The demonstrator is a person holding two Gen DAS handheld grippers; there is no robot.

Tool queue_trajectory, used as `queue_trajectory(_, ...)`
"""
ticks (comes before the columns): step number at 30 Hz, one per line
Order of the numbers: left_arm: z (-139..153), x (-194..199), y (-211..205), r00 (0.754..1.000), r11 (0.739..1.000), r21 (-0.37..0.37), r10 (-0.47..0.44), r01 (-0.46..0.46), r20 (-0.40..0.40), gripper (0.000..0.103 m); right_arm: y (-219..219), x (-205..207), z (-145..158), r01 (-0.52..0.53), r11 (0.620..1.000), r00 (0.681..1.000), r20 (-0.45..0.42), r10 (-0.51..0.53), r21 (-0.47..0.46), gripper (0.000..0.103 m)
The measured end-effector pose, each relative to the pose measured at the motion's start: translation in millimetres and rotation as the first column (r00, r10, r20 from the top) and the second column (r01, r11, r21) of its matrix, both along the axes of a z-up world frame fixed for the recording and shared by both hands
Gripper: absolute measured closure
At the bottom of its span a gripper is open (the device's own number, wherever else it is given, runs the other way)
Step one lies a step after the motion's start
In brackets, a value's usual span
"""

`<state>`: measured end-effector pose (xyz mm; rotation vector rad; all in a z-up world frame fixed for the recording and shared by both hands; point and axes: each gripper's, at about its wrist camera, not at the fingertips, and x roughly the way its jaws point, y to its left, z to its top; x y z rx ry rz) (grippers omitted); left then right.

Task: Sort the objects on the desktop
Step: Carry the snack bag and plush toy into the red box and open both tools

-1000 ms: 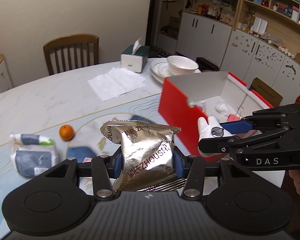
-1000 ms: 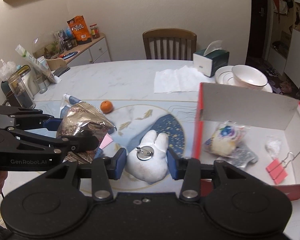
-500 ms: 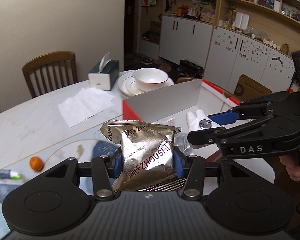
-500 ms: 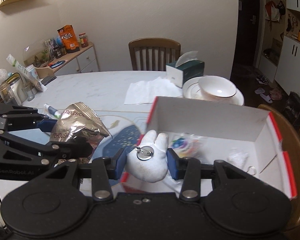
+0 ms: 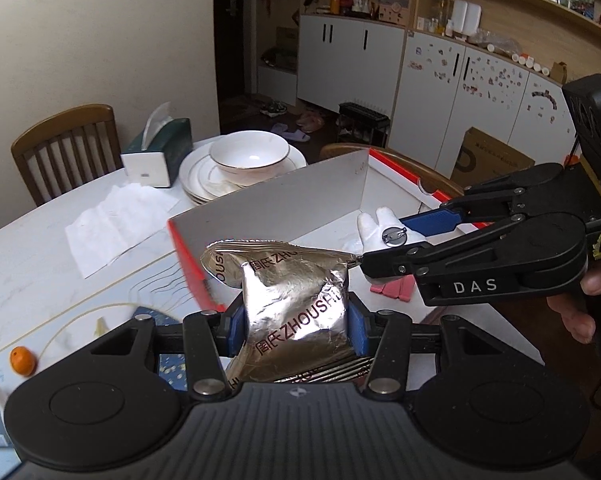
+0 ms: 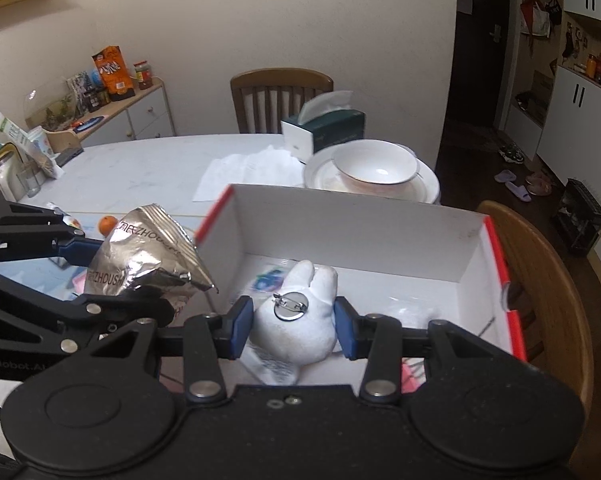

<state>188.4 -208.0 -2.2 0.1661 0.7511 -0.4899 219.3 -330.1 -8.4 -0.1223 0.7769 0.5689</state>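
Note:
My left gripper (image 5: 294, 326) is shut on a crinkled silver snack bag (image 5: 288, 296) and holds it in the air at the near left corner of the red and white box (image 5: 300, 196). The bag also shows in the right wrist view (image 6: 144, 256). My right gripper (image 6: 294, 330) is shut on a white plush rabbit with a round pin badge (image 6: 296, 320) and holds it above the inside of the box (image 6: 360, 224). In the left wrist view the rabbit (image 5: 384, 232) hangs over the box floor.
A small snack packet (image 6: 266, 280) and pink clips (image 5: 392, 290) lie in the box. Behind it stand a bowl on stacked plates (image 5: 248, 160), a tissue box (image 5: 156, 152) and paper napkins (image 5: 116, 224). An orange (image 5: 22, 360) lies on the table at left. Wooden chairs (image 6: 548, 280) stand around.
Both grippers have moved right from over the table mat to the box, carrying the silver bag and the plush rabbit. The rabbit is now over the box interior.

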Motion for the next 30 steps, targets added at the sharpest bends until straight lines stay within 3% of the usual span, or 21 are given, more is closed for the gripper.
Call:
queue_trajectory(14, -26, 43, -45, 0.998, 0.995, 0.086, -0.04, 0.045, -0.053, 0.055, -28, 43, -32, -0.016, 0.996, 0.998, -0.054, 0.012, -0.086, 0.061)
queue_trajectory(18, -37, 49, -54, 0.996, 0.989, 0.131, -0.06, 0.069, -0.072, 0.055, -28, 48, -43, -0.049, 0.992, 0.997, -0.07, 0.041, -0.118, 0.061)
queue_trajectory(30, -65, 59, -67, 0.984, 0.979, 0.171, -0.087, 0.113, -0.156, 0.055, -24, 52, -68, -0.13, 0.976, 0.986, -0.131, 0.108, -0.176, 0.061)
